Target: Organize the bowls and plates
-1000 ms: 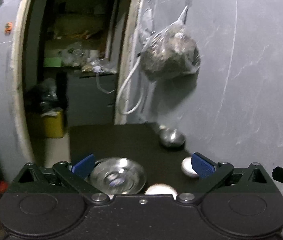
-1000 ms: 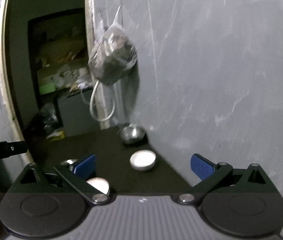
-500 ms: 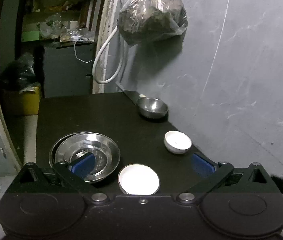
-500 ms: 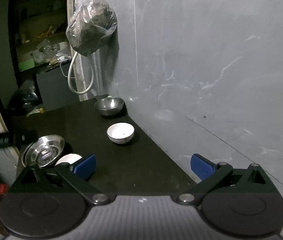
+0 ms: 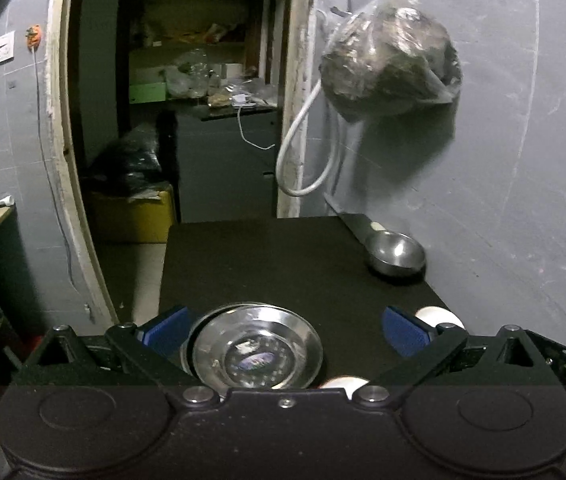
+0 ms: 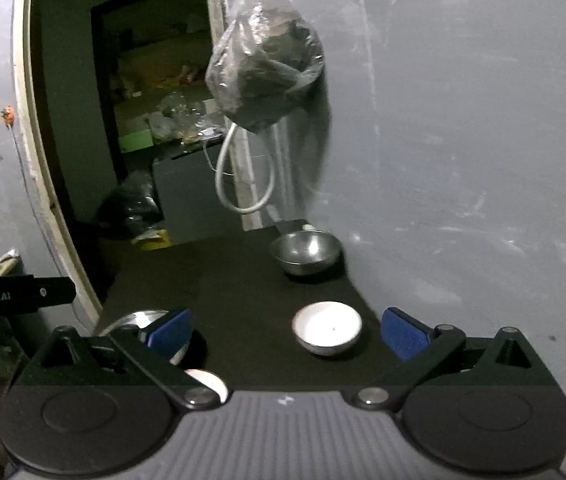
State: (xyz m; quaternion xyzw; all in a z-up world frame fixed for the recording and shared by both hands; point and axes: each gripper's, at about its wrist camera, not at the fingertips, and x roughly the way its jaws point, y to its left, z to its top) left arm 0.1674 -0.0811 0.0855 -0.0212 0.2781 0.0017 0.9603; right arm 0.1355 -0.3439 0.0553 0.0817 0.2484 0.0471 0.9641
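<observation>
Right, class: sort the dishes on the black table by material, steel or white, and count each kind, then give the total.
Steel plate: 1
Steel bowl: 1
White bowls: 2, one by the wall, one at the near edge, half hidden
Total: 4 dishes

Home: cluttered pantry doorway (image 5: 187, 120), hanging food bag (image 5: 391, 64).
</observation>
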